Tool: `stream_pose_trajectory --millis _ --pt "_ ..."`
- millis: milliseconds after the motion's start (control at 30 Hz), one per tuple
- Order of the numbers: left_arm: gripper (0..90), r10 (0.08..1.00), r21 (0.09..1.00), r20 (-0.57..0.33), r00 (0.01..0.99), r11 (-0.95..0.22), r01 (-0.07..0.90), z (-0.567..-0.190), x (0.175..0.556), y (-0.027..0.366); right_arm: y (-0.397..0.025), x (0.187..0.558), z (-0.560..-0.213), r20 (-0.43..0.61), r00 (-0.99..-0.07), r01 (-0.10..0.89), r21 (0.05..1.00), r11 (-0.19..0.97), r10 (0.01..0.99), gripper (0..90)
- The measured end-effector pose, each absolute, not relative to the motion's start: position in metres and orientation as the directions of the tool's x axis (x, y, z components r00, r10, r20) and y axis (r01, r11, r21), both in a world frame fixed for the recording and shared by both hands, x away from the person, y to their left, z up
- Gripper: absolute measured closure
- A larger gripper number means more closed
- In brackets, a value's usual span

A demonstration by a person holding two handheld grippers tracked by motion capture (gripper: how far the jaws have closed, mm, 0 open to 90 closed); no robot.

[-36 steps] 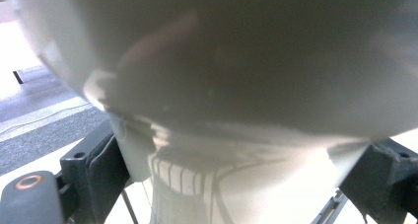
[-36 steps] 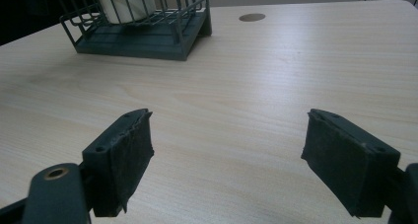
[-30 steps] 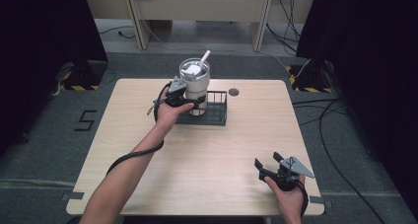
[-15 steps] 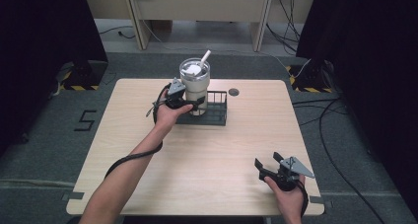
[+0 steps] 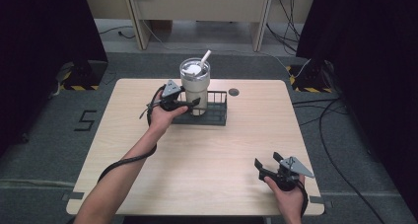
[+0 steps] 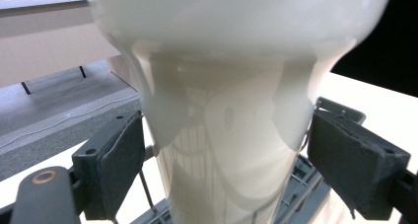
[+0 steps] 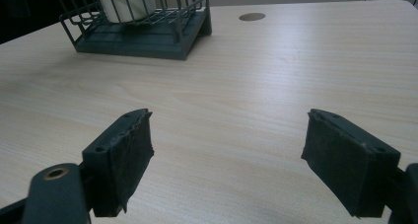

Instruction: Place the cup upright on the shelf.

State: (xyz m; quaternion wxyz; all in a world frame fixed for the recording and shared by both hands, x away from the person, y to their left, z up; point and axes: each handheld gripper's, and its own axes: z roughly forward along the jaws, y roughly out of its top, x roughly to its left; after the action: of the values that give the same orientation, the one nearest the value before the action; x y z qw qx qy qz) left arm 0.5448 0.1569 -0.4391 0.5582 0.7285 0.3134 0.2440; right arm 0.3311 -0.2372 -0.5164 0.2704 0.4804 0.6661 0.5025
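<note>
The left gripper (image 5: 185, 104) has its jaws spread wide with the cup (image 5: 195, 85) sitting right between them. In the left gripper view you can see a gap on both sides, so the pads (image 6: 121, 160) aren't touching the cup (image 6: 231, 130), just flanking its narrow lower part. The cup stands upright in a dark wire rack (image 5: 217, 116), straw (image 5: 204, 58) poking out the top, toward the far side of the tabletop (image 5: 212, 160).

The right gripper (image 5: 268, 166) is way over by the near right corner, well apart from the rack, jaws released and holding nothing. Ahead of those jaws there's lots of bare wood, with the rack (image 7: 148, 34) and a small round hole (image 7: 252, 17) farther off.
</note>
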Motion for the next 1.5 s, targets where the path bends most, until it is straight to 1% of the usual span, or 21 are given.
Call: stream_pose_trajectory --millis 233,500,1033,1500 --pt "14.4 0.725 0.966 -0.002 0.689 -0.178 0.190 -0.437 0.536 0.166 -0.237 0.331 -0.516 0.112 -0.392 0.364 0.930 0.042 0.913 19.2" --pt "14.4 0.716 0.966 0.016 0.698 -0.190 0.173 -0.431 0.525 0.175 -0.237 0.331 -0.516 0.112 -0.391 0.365 0.930 0.042 0.914 19.2" --pt "14.5 0.727 0.970 -0.002 0.687 -0.165 0.177 -0.429 0.508 0.198 -0.237 0.331 -0.516 0.112 -0.388 0.368 0.929 0.043 0.915 19.2" --pt "14.4 0.733 0.975 0.007 0.680 -0.157 0.160 -0.426 0.493 0.215 -0.237 0.331 -0.516 0.112 -0.388 0.369 0.928 0.043 0.915 19.2"
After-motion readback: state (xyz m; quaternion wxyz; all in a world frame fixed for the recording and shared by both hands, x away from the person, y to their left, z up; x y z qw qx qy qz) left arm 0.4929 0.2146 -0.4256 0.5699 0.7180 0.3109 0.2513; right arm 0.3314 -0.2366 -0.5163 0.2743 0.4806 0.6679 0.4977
